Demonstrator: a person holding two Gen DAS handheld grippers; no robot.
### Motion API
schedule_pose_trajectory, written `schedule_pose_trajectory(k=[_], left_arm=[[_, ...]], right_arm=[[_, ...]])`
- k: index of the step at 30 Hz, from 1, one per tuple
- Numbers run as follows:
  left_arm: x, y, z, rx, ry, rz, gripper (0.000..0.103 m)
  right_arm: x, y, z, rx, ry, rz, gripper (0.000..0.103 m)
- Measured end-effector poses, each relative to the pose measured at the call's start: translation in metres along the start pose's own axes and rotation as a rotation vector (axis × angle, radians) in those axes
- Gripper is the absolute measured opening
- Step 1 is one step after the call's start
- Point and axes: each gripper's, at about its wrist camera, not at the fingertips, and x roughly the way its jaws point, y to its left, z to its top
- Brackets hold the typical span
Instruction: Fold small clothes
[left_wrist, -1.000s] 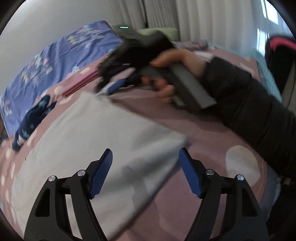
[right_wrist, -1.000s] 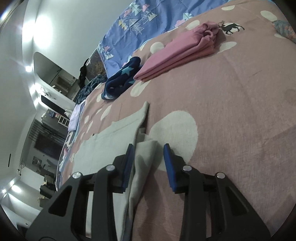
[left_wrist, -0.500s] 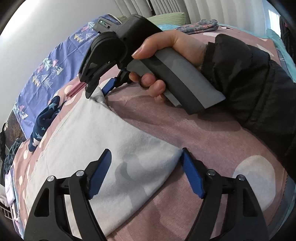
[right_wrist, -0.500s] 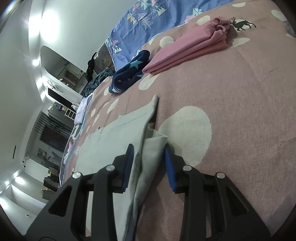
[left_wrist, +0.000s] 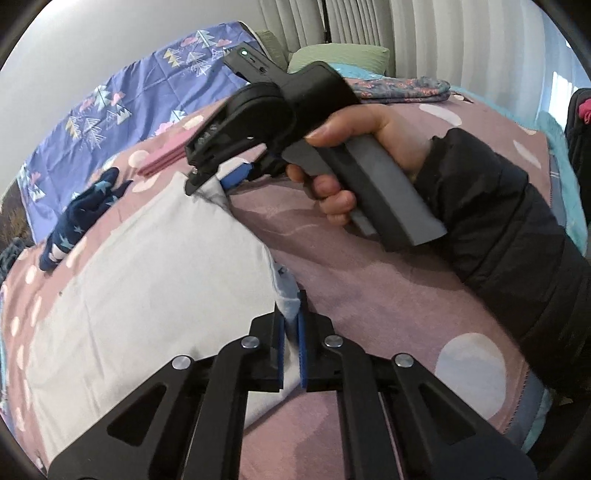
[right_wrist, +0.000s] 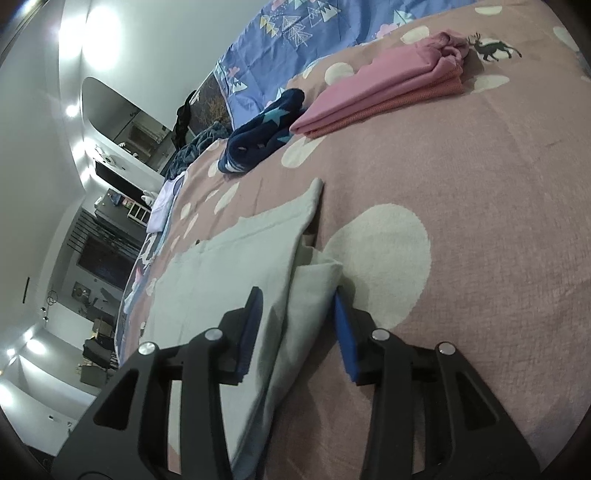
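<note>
The left gripper (left_wrist: 291, 339) has just snapped shut: a moment ago its blue pads stood wide apart over the near corner of the pale grey garment (left_wrist: 147, 295), and now they are pinched together with a tuft of that corner caught between them. So the near corner is secured, and the fold, I'd say, is ready to be carried over once the other side is held too.

The right gripper (right_wrist: 295, 328) is less settled. Its pads straddle the far corner of the garment (right_wrist: 236, 280), cloth lying between them, but a plain gap shows on either side of the fabric. It reads as partly open, closing in on the corner, not yet clamped. From the left wrist view, the right gripper (left_wrist: 218, 177) sits with its tips at that far corner, the cloth bunched up under it, and the person's right hand (left_wrist: 354, 147) wrapped round the handle.

The garment lies flat on the pink spotted bedspread (right_wrist: 480, 221), one layer already doubled along the edge nearest the right gripper. Further off on the bed sit a folded pink stack (right_wrist: 388, 96) and a navy star-patterned piece (right_wrist: 266, 129), well apart from the work.
</note>
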Motion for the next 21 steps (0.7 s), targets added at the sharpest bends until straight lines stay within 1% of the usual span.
schedule_pose_trajectory(k=[1,3,4,5,6,8,10,12,14,15,16,17,18,19,20,21], left_arm=[[0.0,-0.003,-0.001,0.011,-0.005,-0.007,0.004],[0.001,-0.012,-0.002,0.039,-0.011,-0.036,0.003],[0.002,-0.015,-0.003,0.048,-0.013,-0.043,0.003],[0.003,-0.018,-0.004,0.059,-0.013,-0.044,0.003],[0.005,-0.02,-0.005,0.067,-0.014,-0.041,0.003],[0.01,-0.019,-0.007,0.049,-0.009,-0.063,0.003],[0.012,-0.018,-0.009,0.041,-0.007,-0.076,0.003],[0.014,-0.019,-0.011,0.048,-0.002,-0.085,0.003],[0.015,-0.02,-0.012,0.054,0.0,-0.088,0.003],[0.015,-0.02,-0.013,0.051,0.001,-0.092,0.003],[0.015,-0.019,-0.013,0.046,0.001,-0.097,0.003],[0.015,-0.018,-0.014,0.044,-0.001,-0.102,0.003],[0.013,-0.016,-0.014,0.043,-0.003,-0.107,0.003],[0.013,-0.015,-0.014,0.042,-0.004,-0.115,0.003],[0.014,-0.015,-0.015,0.044,-0.006,-0.116,0.003],[0.014,-0.016,-0.015,0.045,-0.006,-0.119,0.003]], right_arm=[[-0.002,0.0,0.001,0.01,-0.035,-0.011,0.003],[-0.011,-0.003,0.002,0.052,-0.115,0.019,0.002],[-0.02,-0.001,0.003,0.059,-0.157,0.058,0.002],[-0.025,0.002,0.003,0.053,-0.174,0.071,0.002],[-0.027,0.005,0.003,0.04,-0.187,0.066,0.002],[-0.022,0.005,0.002,0.024,-0.187,0.01,0.002],[-0.012,-0.005,0.003,0.051,-0.167,-0.029,0.002],[-0.008,-0.013,0.005,0.085,-0.161,-0.037,0.002],[-0.006,-0.019,0.007,0.115,-0.133,-0.008,0.003],[-0.007,-0.021,0.006,0.127,-0.125,0.005,0.007],[-0.011,-0.023,0.006,0.134,-0.126,0.009,0.013],[-0.015,-0.023,0.005,0.136,-0.123,0.028,0.023],[-0.018,-0.022,0.005,0.13,-0.122,0.054,0.039],[-0.02,-0.017,0.004,0.115,-0.119,0.067,0.048],[-0.021,-0.01,0.003,0.079,-0.103,0.058,0.052],[-0.02,-0.004,0.001,0.045,-0.085,0.042,0.058]])
